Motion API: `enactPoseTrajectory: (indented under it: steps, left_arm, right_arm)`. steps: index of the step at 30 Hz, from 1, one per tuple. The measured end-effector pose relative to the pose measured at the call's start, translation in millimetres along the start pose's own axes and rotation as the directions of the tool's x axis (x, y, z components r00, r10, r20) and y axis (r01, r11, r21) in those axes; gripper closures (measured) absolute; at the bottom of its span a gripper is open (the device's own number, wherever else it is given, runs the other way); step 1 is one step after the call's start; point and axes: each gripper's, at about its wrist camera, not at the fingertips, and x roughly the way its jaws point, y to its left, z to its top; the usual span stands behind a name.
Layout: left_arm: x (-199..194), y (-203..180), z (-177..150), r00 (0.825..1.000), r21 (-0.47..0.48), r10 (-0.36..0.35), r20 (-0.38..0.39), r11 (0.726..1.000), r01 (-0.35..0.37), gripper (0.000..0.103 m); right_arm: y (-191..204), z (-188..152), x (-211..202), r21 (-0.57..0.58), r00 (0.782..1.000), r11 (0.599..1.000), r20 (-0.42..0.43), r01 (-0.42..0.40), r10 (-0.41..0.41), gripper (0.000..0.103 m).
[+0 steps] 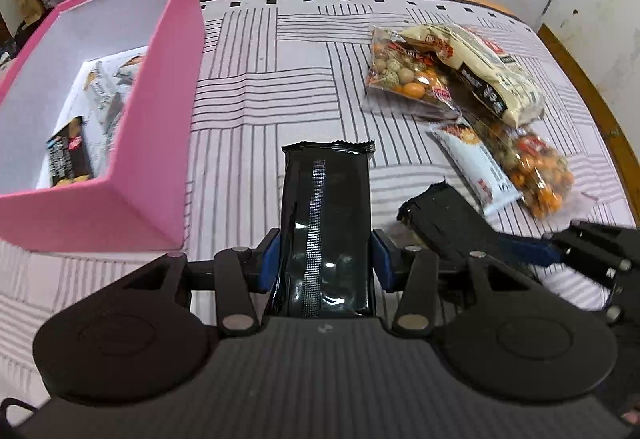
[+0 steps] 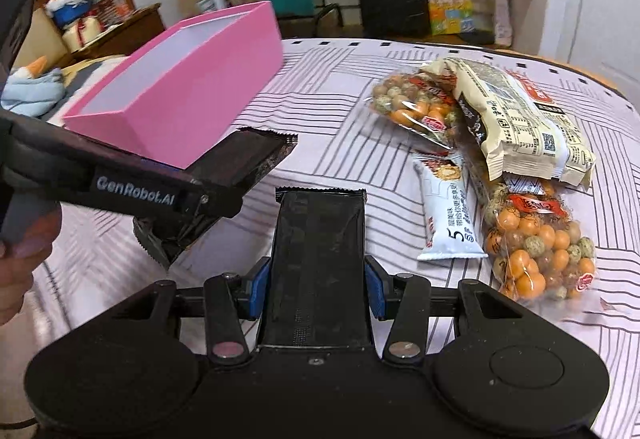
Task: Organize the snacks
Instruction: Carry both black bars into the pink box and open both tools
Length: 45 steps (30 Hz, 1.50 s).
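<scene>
Beside the pink box (image 1: 152,111), we clamp a black packet in each tool (image 1: 325,259) (image 2: 318,283); crowding both over it risks a collision.

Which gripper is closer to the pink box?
Left. The left gripper, holding a black packet, sits just beside the pink box. The right gripper, with its own black packet, is farther off, right of it.

box (image 1: 160,111) – pink, white inside | wrappers (image 1: 326,223) – black | bedsheet (image 1: 280,51) – lilac, dark-striped
</scene>
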Motion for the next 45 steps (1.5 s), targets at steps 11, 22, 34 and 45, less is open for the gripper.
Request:
enactPoseTrajectory:
  steps: [11, 22, 34, 45]
  left_arm:
    - [-67.2, 16.5, -23.6, 1.000, 0.017, -0.003, -0.012, 1.000, 0.004, 0.057]
    - [-132.8, 77.9, -35.1, 1.000, -0.057, 0.000, 0.029, 0.998, 0.001, 0.057]
    - [-166.4, 123.6, 4.9, 0.983, -0.149, 0.076, 0.167, 0.988, -0.051, 0.057]
    - [-87.1, 195.1, 59.9, 0.973, -0.365, 0.159, 0.164, 0.927, -0.090, 0.057]
  right_arm:
    - [23.9, 15.7, -51.1, -0.049, 0.982, 0.984, -0.089, -0.173, 0.169, 0.050]
    - [68.7, 41.9, -63.9, -0.095, 0.940, 0.940, -0.133, -0.327, 0.313, 0.050]
    - [124.8, 114.1, -52.4, -0.269, 0.949, 0.913, -0.006, -0.306, 0.316, 0.050]
    - [162.9, 174.2, 41.7, -0.400, 0.978, 0.902, 0.060, -0.161, 0.201, 0.050]
